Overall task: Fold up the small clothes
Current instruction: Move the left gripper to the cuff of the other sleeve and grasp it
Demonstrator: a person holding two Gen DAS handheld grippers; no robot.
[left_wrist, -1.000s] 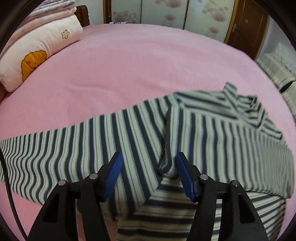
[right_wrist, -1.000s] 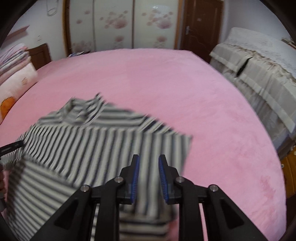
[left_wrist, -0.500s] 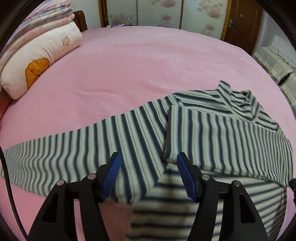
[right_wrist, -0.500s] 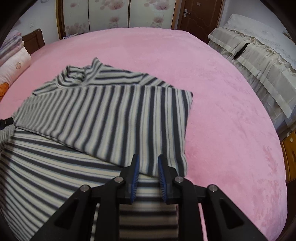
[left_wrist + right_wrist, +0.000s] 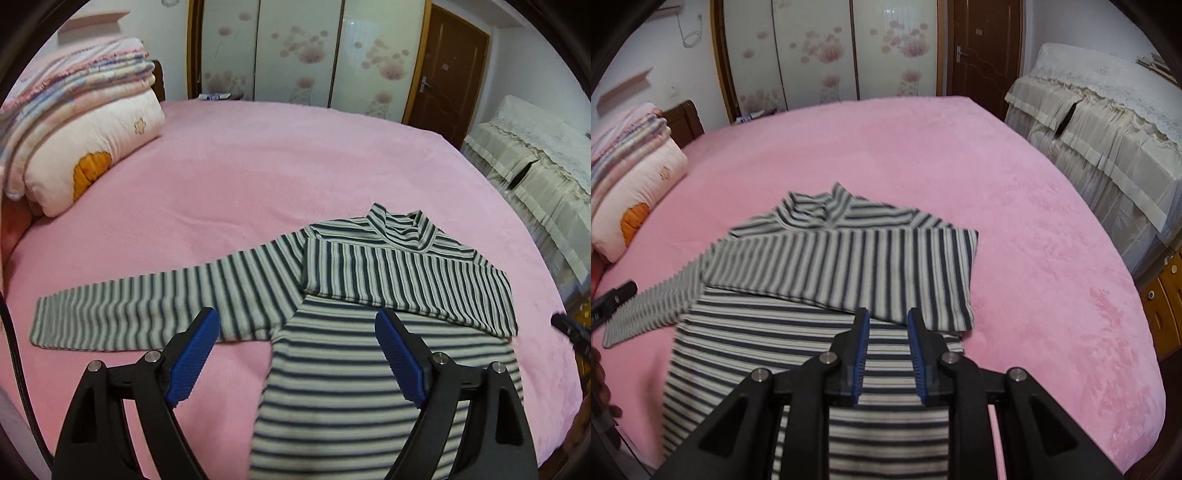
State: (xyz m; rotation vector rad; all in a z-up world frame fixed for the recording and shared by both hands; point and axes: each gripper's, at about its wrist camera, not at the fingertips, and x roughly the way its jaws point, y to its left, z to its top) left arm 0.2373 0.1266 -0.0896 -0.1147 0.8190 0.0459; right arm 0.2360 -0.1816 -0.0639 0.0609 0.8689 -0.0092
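The striped shirt (image 5: 369, 280) lies on the pink bed (image 5: 258, 166) below your left gripper (image 5: 295, 354), its jaws opening and empty; your right gripper (image 5: 886, 354) hangs over it, narrowly parted, gripping nothing.

The shirt (image 5: 369, 280) in the lower middle of the frame is striped dark grey-blue and cream, across its body and along its sleeves. The bedspread (image 5: 258, 155) under it is plain pink. At upper left, the folded quilt (image 5: 96, 147) is pale cream with an orange cookie-shaped motif and a small flower; the blankets (image 5: 74, 81) stacked on it are pink with pastel stripes. The wardrobe doors (image 5: 295, 51) at top are white with pink blossoms, framed in brown wood. Both grippers' pads (image 5: 860, 354) are blue on black fingers.
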